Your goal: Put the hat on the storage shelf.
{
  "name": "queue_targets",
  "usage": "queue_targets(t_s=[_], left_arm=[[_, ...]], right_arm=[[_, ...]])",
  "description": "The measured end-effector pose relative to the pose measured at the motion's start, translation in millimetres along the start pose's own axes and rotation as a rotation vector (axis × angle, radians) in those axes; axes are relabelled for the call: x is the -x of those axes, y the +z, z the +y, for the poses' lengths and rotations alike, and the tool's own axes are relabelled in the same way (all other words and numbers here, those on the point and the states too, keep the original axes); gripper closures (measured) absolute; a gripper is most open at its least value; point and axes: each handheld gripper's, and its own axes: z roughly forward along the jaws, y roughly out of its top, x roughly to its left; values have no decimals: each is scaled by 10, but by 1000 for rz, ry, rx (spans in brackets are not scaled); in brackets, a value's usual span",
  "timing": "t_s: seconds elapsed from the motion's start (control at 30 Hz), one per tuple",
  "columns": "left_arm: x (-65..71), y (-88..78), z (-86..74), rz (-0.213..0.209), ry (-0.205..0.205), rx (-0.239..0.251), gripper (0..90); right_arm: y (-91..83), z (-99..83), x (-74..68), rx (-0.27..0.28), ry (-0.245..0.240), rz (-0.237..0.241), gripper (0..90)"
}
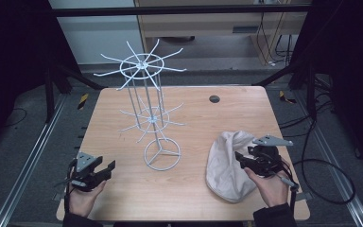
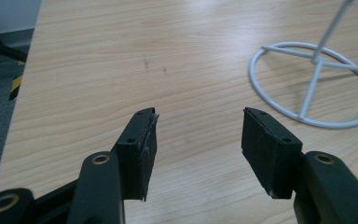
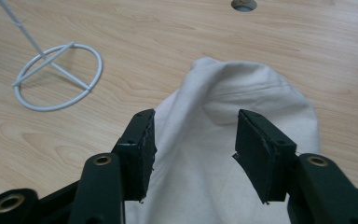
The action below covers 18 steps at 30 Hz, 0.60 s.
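Note:
A cream cloth cap (image 1: 227, 165) lies crumpled on the wooden table (image 1: 118, 113) at the front right. My right gripper (image 1: 241, 161) hovers over its right side, jaws open. In the right gripper view the cloth cap (image 3: 247, 93) spreads below and ahead of the gripper (image 3: 193, 135), untouched by the pads. A white wire hanging rack (image 1: 146, 66) with two tiers of spokes stands mid-table on a ring base (image 1: 162, 154). My left gripper (image 1: 108, 171) is open at the front left over bare wood, nothing between its jaws (image 2: 198, 135); the ring base (image 2: 313, 84) lies ahead to its right.
A round grommet hole (image 1: 214, 99) sits near the table's far edge, also the grommet hole (image 3: 244, 4) in the right gripper view. Black frame struts and cables run along the floor on both sides. The rack's ring base (image 3: 58, 77) lies left of the cap.

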Motion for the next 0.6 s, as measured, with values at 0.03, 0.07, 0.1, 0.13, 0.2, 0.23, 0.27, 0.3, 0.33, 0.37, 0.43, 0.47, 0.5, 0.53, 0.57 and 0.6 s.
queue_targets(t_s=[0.03,0.07,0.1,0.13,0.2,0.23,0.27,0.3,0.33,0.37,0.43,0.47,0.5,0.53,0.57,0.6], left_arm=[[-48,15,-33,16,-6,-5,443],[-67,23,-47,26,-10,-7,441],[-90,28,-59,33,-7,-9,440],[-90,28,-59,33,-7,-9,438],[-126,36,-78,47,-15,-11,435],[-158,45,-92,56,-20,-12,434],[-158,45,-92,56,-20,-12,434],[-182,51,-104,61,-28,-16,434],[-188,55,-109,67,-30,-15,433],[-194,57,-112,70,-29,-17,434],[-206,62,-115,73,-27,-21,434],[-206,62,-115,73,-27,-21,434],[-217,69,-117,75,-26,-25,434],[-217,69,-117,75,-26,-25,434],[-221,79,-122,76,-26,-30,434],[-221,79,-122,76,-26,-30,434]], right_arm=[[23,32,-57,-10,-3,4,462],[43,44,-79,-14,-10,2,461],[61,54,-103,-20,-9,3,461],[61,54,-103,-20,-9,3,461],[113,67,-139,-37,-14,1,459],[174,69,-174,-57,-14,3,459],[174,69,-174,-57,-14,3,459],[248,65,-194,-69,-21,-8,460],[285,60,-201,-81,-18,-12,462],[325,56,-200,-89,-20,-14,465],[400,43,-193,-105,-16,-27,473],[435,36,-186,-111,-19,-37,476],[463,29,-186,-121,-11,-43,482],[463,29,-186,-121,-11,-43,482],[509,13,-173,-134,-6,-51,496],[540,2,-167,-146,-1,-56,504]])
